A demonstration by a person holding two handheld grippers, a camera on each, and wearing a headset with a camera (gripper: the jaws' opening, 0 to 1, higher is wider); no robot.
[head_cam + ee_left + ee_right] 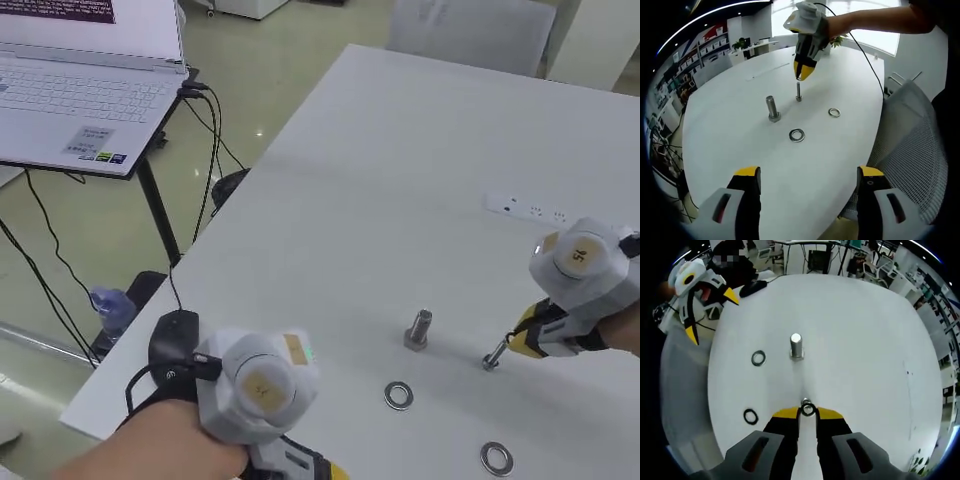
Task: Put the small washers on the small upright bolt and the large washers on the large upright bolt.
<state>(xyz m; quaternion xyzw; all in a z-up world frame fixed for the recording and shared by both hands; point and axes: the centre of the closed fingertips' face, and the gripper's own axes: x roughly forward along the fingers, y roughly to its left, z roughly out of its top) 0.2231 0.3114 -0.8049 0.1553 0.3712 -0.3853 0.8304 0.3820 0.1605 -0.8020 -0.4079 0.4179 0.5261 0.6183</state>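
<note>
Right tongs [807, 413] pinched nearly shut on a small washer [808, 409], right atop the small bolt [493, 355]. Left tongs [808, 174] gape wide and empty, with two large washers [796, 135] on the table [400, 200] just ahead.

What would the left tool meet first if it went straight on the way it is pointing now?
Most likely the washer, which lies flat on the table ahead of the open left tool. The large bolt stands beyond it. The tool's height is unclear, so it might pass over the washer.
</note>
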